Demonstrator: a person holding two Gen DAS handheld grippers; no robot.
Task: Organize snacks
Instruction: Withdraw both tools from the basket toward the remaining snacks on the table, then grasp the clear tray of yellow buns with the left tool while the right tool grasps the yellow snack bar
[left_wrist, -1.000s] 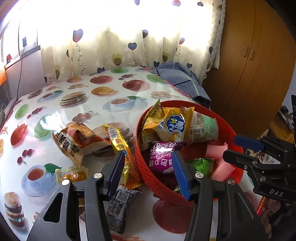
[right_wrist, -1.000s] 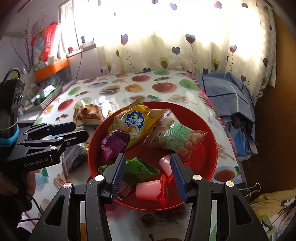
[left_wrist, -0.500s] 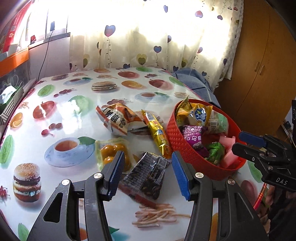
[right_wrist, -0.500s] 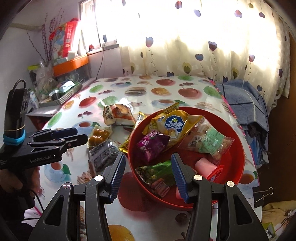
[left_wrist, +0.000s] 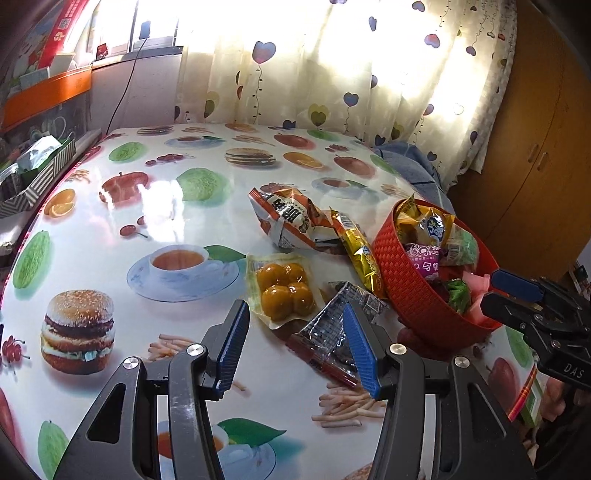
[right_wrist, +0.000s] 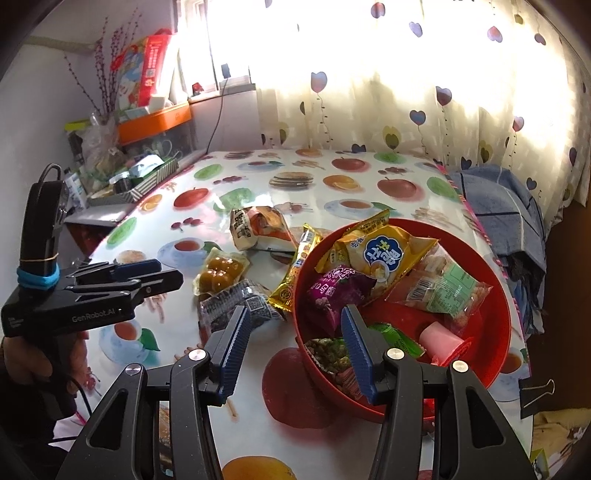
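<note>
I see a table (left_wrist: 110, 229) w/ fruit-print cloth, curtain (right_wrist: 406, 92) behind, cupboard (left_wrist: 535, 147) at right. Red basket (right_wrist: 495, 332) holds snacks; four packs lie just left of it. Left gripper (left_wrist: 295, 347) jaws apart, empty, above the dark pack (left_wrist: 328, 332). Right gripper (right_wrist: 295, 350) jaws apart, empty, over basket's near rim.

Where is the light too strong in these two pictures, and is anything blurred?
Left wrist view: the curtain is blown out white, and glare lies on the tablecloth. Right wrist view: the curtain is overexposed too; the basket stays sharp. Both views bend at the edges.
</note>
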